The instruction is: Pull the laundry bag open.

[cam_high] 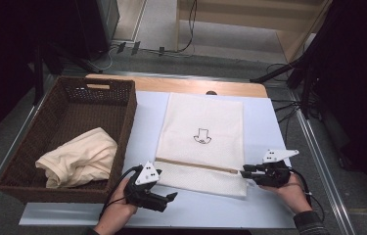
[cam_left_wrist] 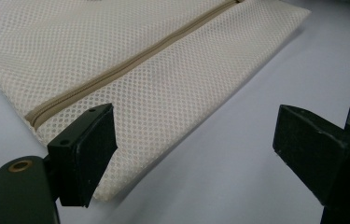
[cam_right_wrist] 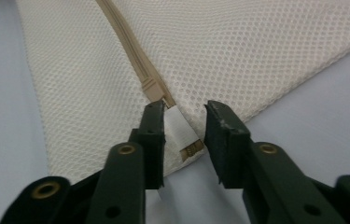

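A cream mesh laundry bag with a small black drawing lies flat on the pale table cover. A tan zipper runs across it near the front edge. My right gripper is at the zipper's right end. In the right gripper view its jaws stand a little apart around the white zipper tab, which rests against the left jaw only. My left gripper sits low by the bag's front left corner. Its jaws are wide open, with the mesh bag corner beside the left one.
A dark wicker basket stands at the left and holds a crumpled cream cloth. The pale table cover lies bare to the right of the bag. Cables and stands are on the floor beyond the table.
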A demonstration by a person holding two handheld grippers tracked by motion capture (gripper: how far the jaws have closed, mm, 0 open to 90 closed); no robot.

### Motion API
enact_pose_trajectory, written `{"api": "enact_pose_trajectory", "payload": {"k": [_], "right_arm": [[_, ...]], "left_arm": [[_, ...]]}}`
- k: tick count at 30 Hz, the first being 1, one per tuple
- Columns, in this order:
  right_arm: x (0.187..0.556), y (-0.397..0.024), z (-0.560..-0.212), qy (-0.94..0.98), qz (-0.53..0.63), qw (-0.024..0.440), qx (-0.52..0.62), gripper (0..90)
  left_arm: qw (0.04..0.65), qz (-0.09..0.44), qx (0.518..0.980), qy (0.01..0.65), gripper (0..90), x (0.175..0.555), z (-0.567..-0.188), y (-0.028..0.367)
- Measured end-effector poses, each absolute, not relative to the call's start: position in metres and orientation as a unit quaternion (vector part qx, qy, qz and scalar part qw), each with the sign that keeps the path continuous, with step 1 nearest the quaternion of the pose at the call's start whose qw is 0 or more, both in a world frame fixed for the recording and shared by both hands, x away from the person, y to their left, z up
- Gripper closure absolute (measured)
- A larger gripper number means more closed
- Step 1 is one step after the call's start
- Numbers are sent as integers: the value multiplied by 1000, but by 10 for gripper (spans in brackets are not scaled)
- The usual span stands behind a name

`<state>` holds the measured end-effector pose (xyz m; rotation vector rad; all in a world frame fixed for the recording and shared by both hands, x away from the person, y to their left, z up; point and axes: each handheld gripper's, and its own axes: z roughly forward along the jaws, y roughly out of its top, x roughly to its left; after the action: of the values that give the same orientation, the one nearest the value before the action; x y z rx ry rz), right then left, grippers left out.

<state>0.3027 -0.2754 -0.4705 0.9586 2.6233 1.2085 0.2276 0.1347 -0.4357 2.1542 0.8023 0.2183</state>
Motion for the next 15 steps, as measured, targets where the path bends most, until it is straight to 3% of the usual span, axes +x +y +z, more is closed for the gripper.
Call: {"api": "enact_pose_trajectory", "payload": {"k": [5, 15], "right_arm": [[302, -273, -475, 867, 383, 59, 311, 586], [299, -270, -480, 874, 372, 70, 306, 583]], "left_arm": [[401, 87, 854, 319, 137, 228, -436, 136], [403, 77, 855, 316, 139, 229, -438, 138]]}}
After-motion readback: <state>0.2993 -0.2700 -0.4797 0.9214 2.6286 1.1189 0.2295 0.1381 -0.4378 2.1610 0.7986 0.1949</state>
